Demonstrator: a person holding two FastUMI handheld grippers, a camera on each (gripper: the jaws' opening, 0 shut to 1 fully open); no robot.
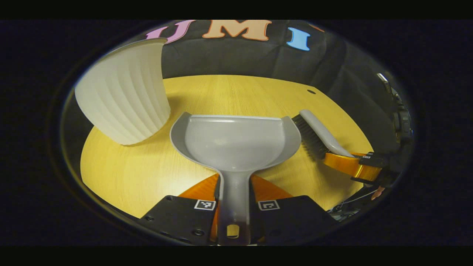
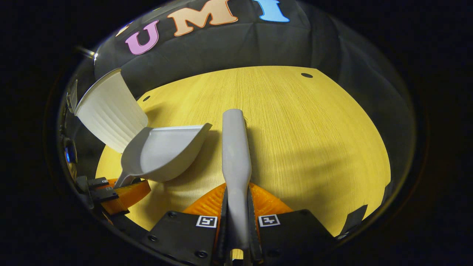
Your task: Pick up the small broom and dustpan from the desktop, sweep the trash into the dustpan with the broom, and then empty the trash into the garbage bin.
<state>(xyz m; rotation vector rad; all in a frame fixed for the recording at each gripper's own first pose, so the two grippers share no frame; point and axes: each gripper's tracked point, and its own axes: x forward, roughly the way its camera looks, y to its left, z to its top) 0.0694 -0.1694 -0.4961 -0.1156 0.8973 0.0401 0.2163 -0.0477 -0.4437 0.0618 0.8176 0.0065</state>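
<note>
With left tongs (image 1: pixel 233 207) clamped on dustpan (image 1: pixel 236 142) handle, right tongs (image 2: pixel 236 221) on broom (image 2: pixel 235 147), tilting early near bin (image 1: pixel 123 92) could spill.

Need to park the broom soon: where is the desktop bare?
Bare wood lies right of the grey broom, out to the yellow wooden desktop edge. It's crowded left, where the grey plastic dustpan sits beside the white ribbed bin.

Grey dustpan (image 1: pixel 236 142) is sitting empty, scoop facing away, handle running back toward the camera. Grey broom (image 2: pixel 235 155) with dark bristles is lying just beside the dustpan's right edge. White ribbed garbage bin (image 1: pixel 123 92) is standing left, beyond the dustpan.
</note>
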